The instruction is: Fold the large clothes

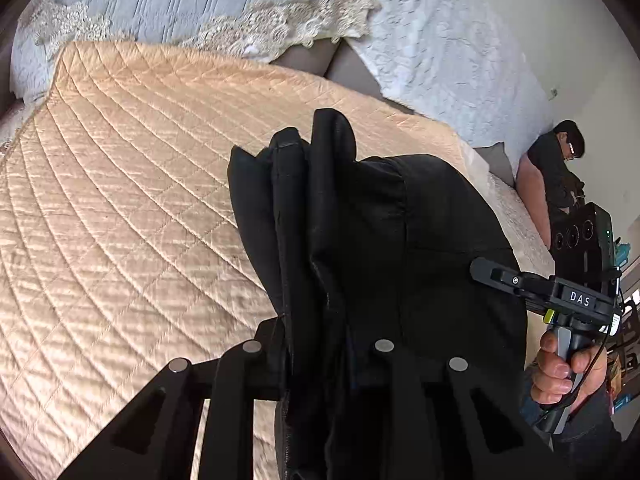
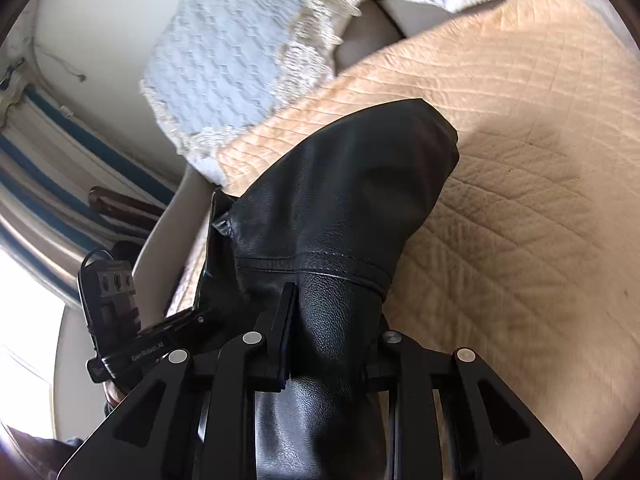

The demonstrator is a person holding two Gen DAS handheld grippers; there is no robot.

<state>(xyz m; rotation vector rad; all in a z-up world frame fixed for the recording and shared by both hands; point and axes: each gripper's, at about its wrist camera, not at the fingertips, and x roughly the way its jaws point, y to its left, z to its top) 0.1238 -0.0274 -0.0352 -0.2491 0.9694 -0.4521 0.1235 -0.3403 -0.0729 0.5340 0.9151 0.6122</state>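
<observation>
A black leather garment [image 1: 380, 240] hangs bunched between both grippers above a peach quilted bedspread [image 1: 120, 200]. My left gripper [image 1: 320, 344] is shut on a gathered fold of it, and the fabric hides the fingertips. My right gripper [image 2: 332, 320] is shut on another part of the garment [image 2: 340, 184], near a stitched seam. The right gripper also shows at the garment's right edge in the left wrist view [image 1: 504, 276]. The left gripper shows at the left in the right wrist view [image 2: 176, 324].
The bedspread [image 2: 500, 160] covers the bed below. Pale blue lace-edged pillows [image 1: 200, 0] lie at its head. A person in black [image 1: 556, 168] sits beyond the bed. A striped curtain [image 2: 60, 152] and a bright window are at the left in the right wrist view.
</observation>
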